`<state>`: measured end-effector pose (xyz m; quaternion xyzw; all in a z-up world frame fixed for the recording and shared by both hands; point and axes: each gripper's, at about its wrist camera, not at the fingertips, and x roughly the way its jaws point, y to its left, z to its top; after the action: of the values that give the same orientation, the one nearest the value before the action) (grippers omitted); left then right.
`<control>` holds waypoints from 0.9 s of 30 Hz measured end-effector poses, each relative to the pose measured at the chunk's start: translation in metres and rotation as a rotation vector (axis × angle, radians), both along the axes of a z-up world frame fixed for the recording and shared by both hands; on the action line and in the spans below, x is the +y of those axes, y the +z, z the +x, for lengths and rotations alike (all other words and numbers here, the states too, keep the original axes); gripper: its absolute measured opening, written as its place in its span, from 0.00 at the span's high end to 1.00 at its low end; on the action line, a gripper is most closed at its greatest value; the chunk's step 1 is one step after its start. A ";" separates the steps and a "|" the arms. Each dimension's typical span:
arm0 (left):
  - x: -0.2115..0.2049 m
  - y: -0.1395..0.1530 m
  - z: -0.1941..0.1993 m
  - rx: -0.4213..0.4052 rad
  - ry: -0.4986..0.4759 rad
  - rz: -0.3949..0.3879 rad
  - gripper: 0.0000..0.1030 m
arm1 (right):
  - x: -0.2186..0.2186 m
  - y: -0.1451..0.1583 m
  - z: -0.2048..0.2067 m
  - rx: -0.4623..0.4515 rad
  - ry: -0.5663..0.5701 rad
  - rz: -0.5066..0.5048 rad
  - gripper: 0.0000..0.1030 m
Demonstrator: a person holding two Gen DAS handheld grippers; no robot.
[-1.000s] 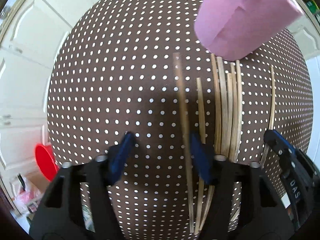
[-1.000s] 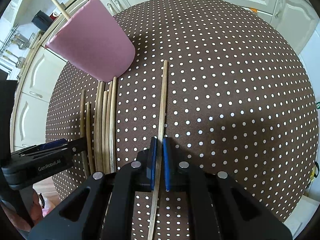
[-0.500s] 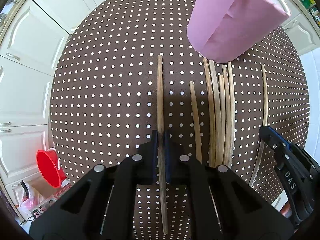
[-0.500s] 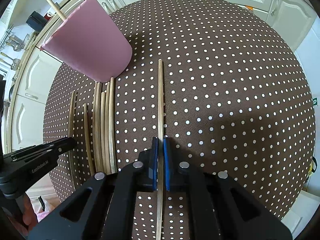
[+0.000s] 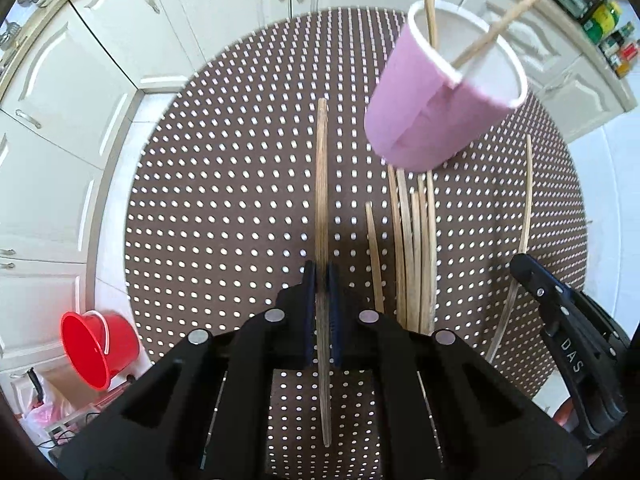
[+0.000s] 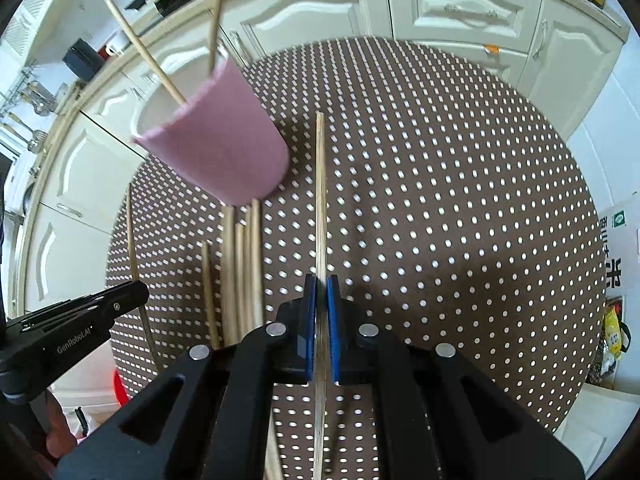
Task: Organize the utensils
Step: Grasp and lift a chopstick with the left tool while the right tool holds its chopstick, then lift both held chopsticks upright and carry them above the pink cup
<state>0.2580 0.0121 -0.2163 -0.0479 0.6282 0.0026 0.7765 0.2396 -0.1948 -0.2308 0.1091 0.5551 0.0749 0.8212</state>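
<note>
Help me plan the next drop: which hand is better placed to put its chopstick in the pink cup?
Left, narrowly. The left gripper and right gripper each clamp a chopstick, with the pink cup roughly midway between them, but only the left wrist view shows the cup's whole open rim.

Right gripper: jaws clamped on a chopstick, lifted clear of the cloth.
Bench: round, brown cloth with white dots.
Cup: pink, left of the held chopstick, two sticks poking from its mouth.
Loose chopsticks: bundled on the cloth below the cup.
Left gripper: entering from lower left, gripping a chopstick of its own.
Background: white cabinets.
</note>
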 end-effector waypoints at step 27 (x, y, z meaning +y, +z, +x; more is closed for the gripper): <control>0.013 0.113 -0.043 -0.288 -0.009 -0.056 0.94 | -0.005 0.135 -0.016 -0.402 -0.064 0.084 0.96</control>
<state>0.2148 0.0252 -0.1033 -0.0665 0.5103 -0.0251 0.8571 0.2237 -0.2000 -0.0953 0.1436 0.3725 0.0921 0.9122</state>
